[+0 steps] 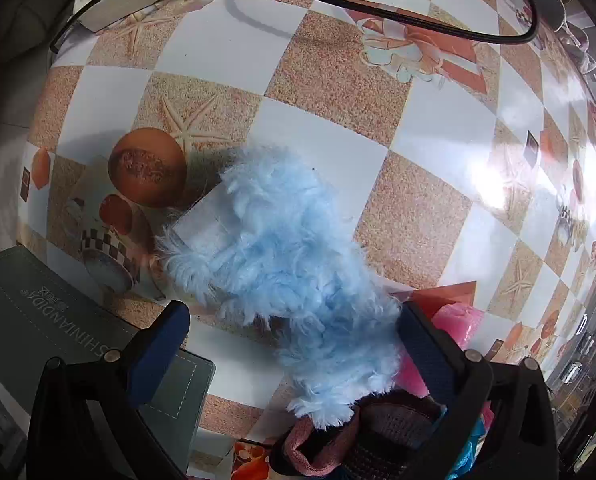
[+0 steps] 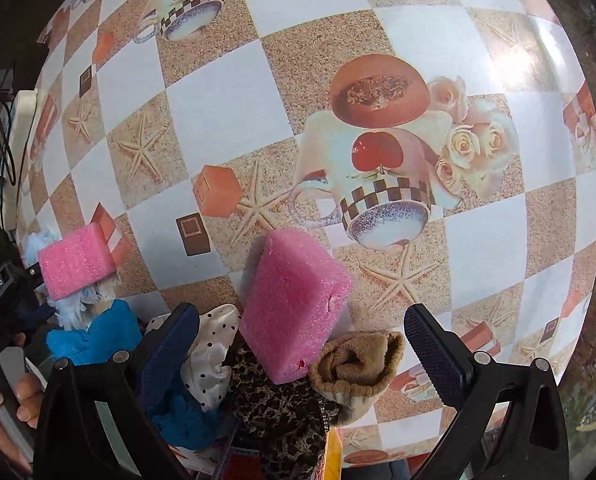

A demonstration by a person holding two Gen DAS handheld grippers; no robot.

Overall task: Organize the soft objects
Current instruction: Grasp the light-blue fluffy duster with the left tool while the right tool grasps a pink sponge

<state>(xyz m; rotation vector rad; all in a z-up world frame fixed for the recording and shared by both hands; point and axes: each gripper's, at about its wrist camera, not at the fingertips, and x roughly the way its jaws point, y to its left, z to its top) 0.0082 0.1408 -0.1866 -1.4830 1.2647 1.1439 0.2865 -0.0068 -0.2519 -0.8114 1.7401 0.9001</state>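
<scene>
- Evidently free to reach, the left gripper (image 1: 289, 344) has its jaws apart around the fluffy blue piece (image 1: 281, 264), which lies on the checked tablecloth (image 1: 378, 128) and laps onto a heap of soft things below.
- Likewise spread, the right gripper (image 2: 302, 340) holds nothing — the pink sponge (image 2: 293, 304) leans between its fingers on the heap, beside the rolled tan cloth (image 2: 358, 364).
- Probably gathered for sorting, a second pink sponge (image 2: 77, 260) sits well left.

The tablecloth (image 2: 225, 112) is chequered white and sandy tan, printed with starfish, cups and roses. The fur (image 1: 281, 248) is pale blue. Both sponges (image 2: 293, 304) are pink. One cloth (image 2: 213, 356) is white with black dots, another (image 2: 281, 408) leopard-spotted; the sock (image 2: 358, 360) is tan.
</scene>
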